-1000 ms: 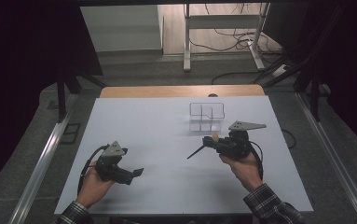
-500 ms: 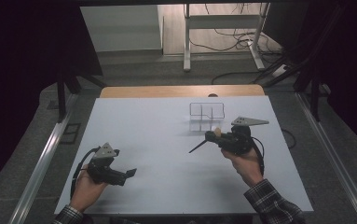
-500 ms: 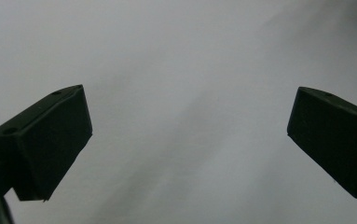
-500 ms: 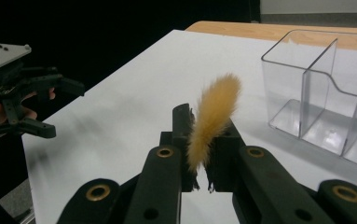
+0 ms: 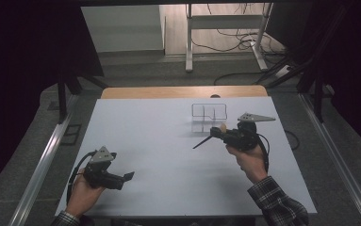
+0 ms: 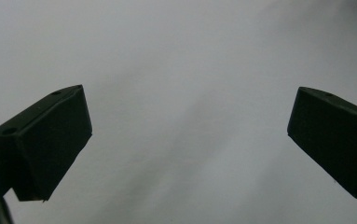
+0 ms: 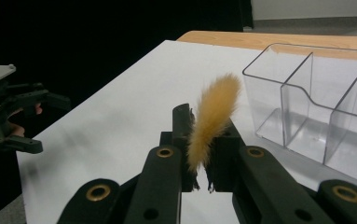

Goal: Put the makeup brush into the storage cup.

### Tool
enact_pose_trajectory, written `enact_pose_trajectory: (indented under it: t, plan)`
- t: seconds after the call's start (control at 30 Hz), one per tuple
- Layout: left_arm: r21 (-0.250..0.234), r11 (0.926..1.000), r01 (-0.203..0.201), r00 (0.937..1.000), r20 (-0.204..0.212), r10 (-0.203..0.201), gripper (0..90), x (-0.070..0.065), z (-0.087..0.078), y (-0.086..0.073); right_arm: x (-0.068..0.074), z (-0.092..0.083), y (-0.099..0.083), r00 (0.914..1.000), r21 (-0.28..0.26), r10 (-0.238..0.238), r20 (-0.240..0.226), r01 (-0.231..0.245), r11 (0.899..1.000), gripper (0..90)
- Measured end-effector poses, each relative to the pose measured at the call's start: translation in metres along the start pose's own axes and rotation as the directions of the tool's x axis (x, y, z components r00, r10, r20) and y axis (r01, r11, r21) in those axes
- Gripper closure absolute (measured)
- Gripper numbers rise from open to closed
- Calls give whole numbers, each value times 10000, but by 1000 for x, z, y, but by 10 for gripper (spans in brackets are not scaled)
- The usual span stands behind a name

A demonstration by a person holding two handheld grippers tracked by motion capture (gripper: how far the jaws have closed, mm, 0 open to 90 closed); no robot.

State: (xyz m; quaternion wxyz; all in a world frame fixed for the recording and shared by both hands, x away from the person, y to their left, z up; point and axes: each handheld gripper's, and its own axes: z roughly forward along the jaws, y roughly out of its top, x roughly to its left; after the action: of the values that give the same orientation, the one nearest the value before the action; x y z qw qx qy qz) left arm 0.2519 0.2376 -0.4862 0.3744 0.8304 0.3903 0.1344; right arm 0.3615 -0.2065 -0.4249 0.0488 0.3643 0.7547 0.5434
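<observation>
- Tan fluffy brush head (image 7: 213, 121) with a thin dark handle (image 5: 201, 141) sits clenched in the right gripper (image 7: 203, 135), beside the clear plastic 3-compartment organiser (image 7: 316, 116) near the desk's far edge.
- Left gripper (image 6: 188, 140), jaws released, hovers at the white desk's (image 5: 159, 141) near-left corner.

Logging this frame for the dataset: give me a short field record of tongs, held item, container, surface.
left tongs: open, nothing between the jaws, over bare table
right tongs: shut on brush
brush: tan bristle tuft sticks up past the jaws; dark handle points left in the high view
organizer: clear, divided, looks empty, just beyond the right tongs
table: white top
</observation>
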Motion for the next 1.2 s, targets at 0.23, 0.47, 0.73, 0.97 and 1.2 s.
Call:
enact_pose_trajectory:
  t: [0.23, 0.47, 0.73, 0.97, 1.2]
  plan:
    - [-61, 9997, 224, 9997, -136, -225, 1, 0, -5, -5, -4, 2, 6, 9999, -70, -51, 123, 52, 10000, 839]
    - [-131, 9995, 293, 9993, -241, -296, 0, 1, -9, -8, -9, 2, 12, 9998, -184, -22, 209, 26, 9998, 839]
    - [-153, 9993, 337, 9989, -323, -342, 1, 1, -12, -10, -13, 4, 19, 9995, -289, -66, 303, 75, 9996, 839]
    - [-210, 9989, 410, 9985, -361, -417, 1, 2, -15, -13, -16, 4, 27, 9993, -410, -71, 370, 86, 9991, 840]
    - [-299, 9984, 478, 9981, -388, -489, 1, 2, -19, -16, -19, 8, 35, 9991, -520, -129, 412, 151, 9985, 839]
